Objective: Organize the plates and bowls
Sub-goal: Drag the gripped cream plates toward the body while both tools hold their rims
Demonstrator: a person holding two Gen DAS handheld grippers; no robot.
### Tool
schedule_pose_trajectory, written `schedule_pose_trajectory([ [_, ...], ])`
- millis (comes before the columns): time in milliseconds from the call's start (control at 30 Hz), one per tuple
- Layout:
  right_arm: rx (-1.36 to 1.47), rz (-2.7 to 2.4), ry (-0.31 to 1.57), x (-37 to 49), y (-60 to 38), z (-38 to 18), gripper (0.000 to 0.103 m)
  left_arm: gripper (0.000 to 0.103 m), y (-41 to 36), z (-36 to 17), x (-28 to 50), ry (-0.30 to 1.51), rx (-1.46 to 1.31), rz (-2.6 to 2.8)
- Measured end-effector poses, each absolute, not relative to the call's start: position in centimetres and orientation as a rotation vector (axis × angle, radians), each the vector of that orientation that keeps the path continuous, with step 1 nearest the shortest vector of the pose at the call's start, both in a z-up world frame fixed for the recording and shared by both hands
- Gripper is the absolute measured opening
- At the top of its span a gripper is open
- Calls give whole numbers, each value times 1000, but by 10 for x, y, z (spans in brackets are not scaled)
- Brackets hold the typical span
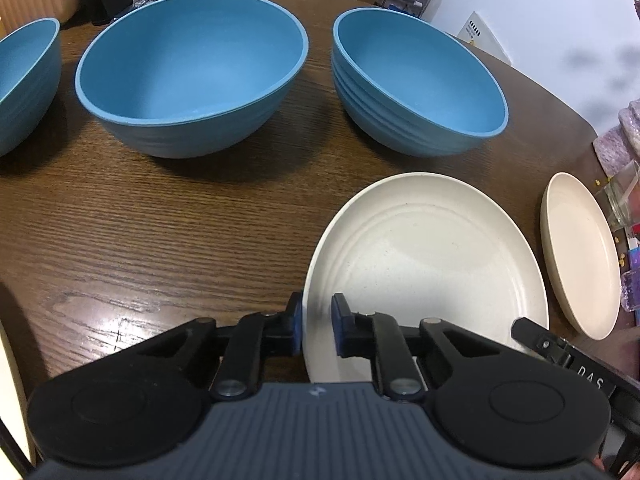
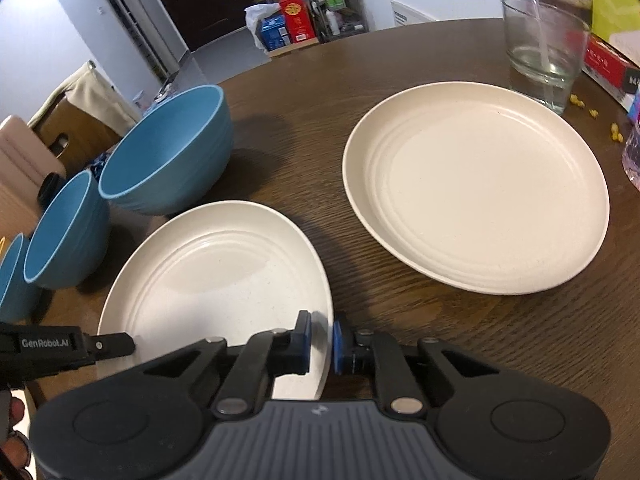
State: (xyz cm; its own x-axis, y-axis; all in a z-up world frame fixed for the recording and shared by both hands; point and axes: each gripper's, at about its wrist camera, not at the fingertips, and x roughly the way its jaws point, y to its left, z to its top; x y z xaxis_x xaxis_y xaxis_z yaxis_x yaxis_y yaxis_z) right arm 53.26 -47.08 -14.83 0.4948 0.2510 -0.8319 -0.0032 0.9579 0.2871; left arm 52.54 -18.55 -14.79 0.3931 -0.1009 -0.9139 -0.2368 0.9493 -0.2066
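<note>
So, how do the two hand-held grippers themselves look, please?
Both look alike: a grey ribbed body, black rounded housings with linkage arms and silver pivots, blue pads. The left hand-held gripper bears white "GenRobot.AI" lettering on its side; the right hand-held gripper shows "DAS".

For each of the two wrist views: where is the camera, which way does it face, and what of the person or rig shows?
Left wrist: on the left hand-held gripper, angled down over the table toward three blue bowls; shut on the near plate.
Right wrist: on the right hand-held gripper, facing the far plate and glass; fingers show lower left.
Shared: both grip the same plate's rim, each seeing the other gripper.
</note>
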Motion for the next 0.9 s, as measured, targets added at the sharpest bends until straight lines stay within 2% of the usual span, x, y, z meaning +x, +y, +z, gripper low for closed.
schedule_pose_trajectory([
  [900, 157, 256, 948, 505, -454, -128, 8, 16, -176, -124, 470, 1076, -266, 121],
])
